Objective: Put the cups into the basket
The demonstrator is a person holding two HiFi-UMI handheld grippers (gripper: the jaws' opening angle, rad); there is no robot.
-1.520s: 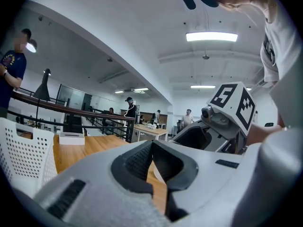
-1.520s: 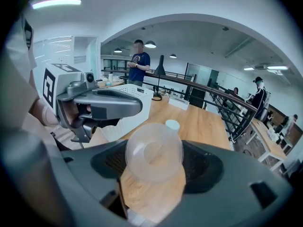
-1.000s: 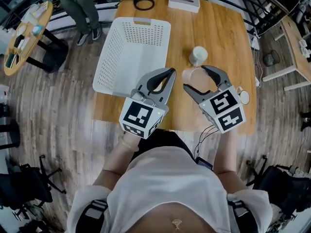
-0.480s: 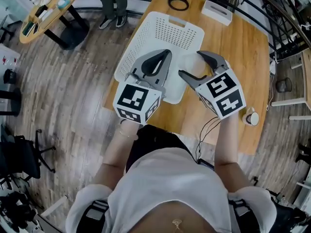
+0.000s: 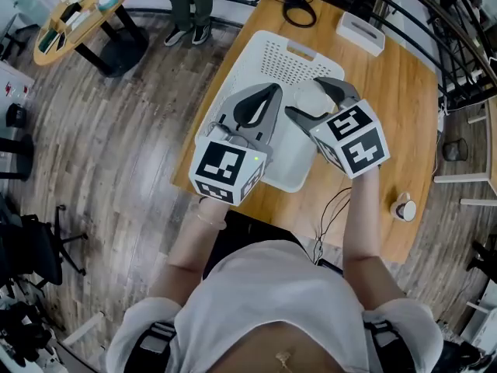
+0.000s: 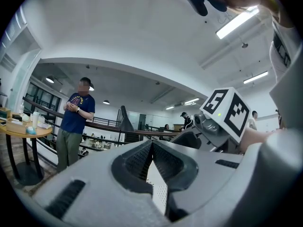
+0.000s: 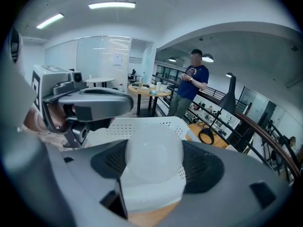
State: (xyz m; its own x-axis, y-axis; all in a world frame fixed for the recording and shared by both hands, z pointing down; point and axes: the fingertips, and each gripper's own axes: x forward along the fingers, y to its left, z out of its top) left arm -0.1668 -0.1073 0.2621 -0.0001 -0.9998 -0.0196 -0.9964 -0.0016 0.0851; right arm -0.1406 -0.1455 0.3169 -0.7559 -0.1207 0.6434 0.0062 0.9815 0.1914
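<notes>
My right gripper (image 5: pixel 307 97): jaws clamped on cup (image 7: pixel 152 161), base toward me, long axis along jaws. Basket (image 5: pixel 260 49) below and ahead of jaws. My left gripper (image 5: pixel 272 93): jaws closed, empty, alongside. Second cup (image 5: pixel 404 207) on counter (image 5: pixel 404 92), behind right jaws. Judgement: right gripper nearer for drop.

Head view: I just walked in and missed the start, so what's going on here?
A person holds a gripper in each hand above a white perforated plastic basket on a wooden table. The right gripper grips a translucent white cup over the basket. The left gripper is shut and empty. Another white cup sits on the table.
</notes>
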